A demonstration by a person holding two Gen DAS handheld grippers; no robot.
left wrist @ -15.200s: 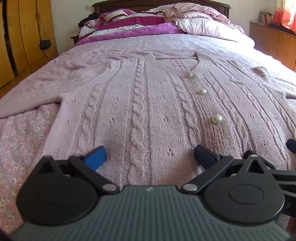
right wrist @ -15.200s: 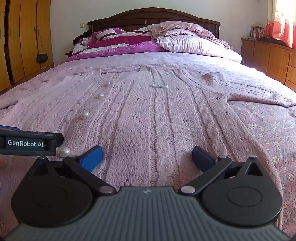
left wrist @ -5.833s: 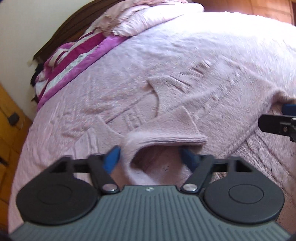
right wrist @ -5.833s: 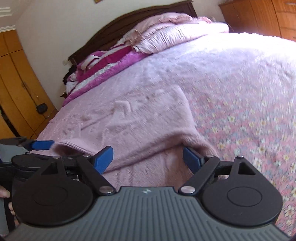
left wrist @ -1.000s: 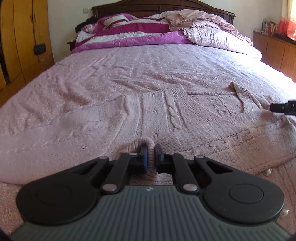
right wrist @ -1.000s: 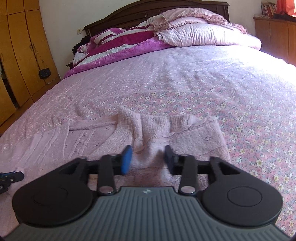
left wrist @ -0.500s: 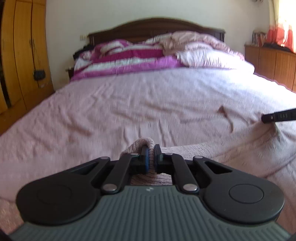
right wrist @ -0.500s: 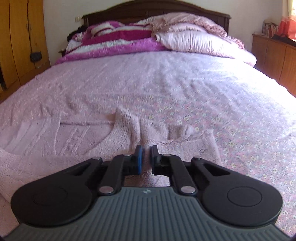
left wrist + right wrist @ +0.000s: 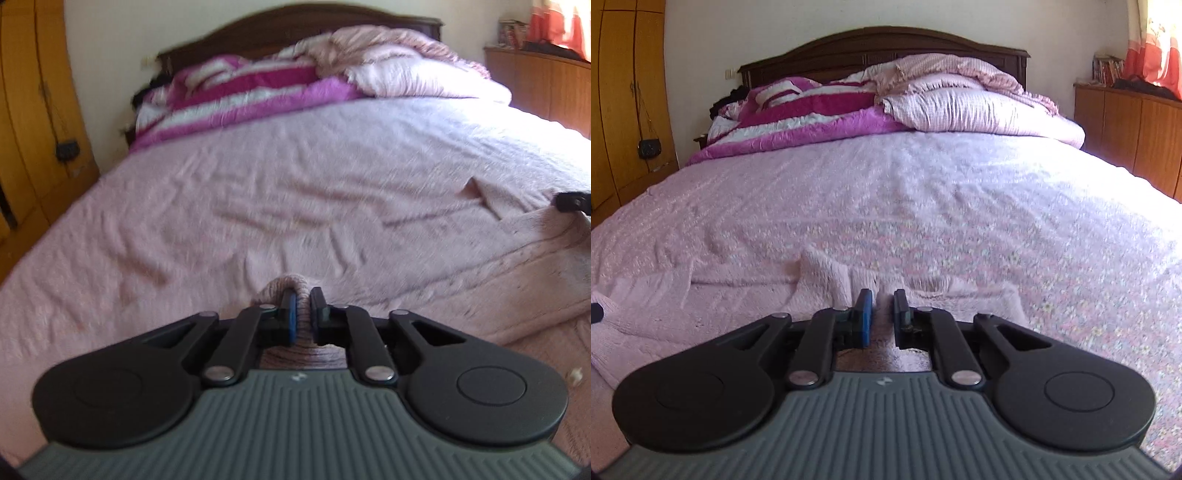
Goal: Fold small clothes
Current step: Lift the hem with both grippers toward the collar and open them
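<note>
While the left gripper point(image 9: 302, 312) pinches a rolled hump of the pale pink cable-knit cardigan point(image 9: 491, 266) between its blue pads, its jaws have just been easing apart a little, with the knit bunched between them and touching both. That view is blurred. The cardigan lies across the foot end of the bed point(image 9: 295, 177), spread over the pink flowered bedspread point(image 9: 1052, 258), its collar flap standing up toward the bed's right edge. Near that edge, the right gripper point(image 9: 882, 314) is clamped on the cardigan's hem, its jaws drawn nearly together with pink knit filling the slot. A magenta and white striped quilt point(image 9: 812, 110) and a pale checked pillow point(image 9: 979, 107) are heaped at the head end, against the dark wooden headboard point(image 9: 886, 40).
</note>
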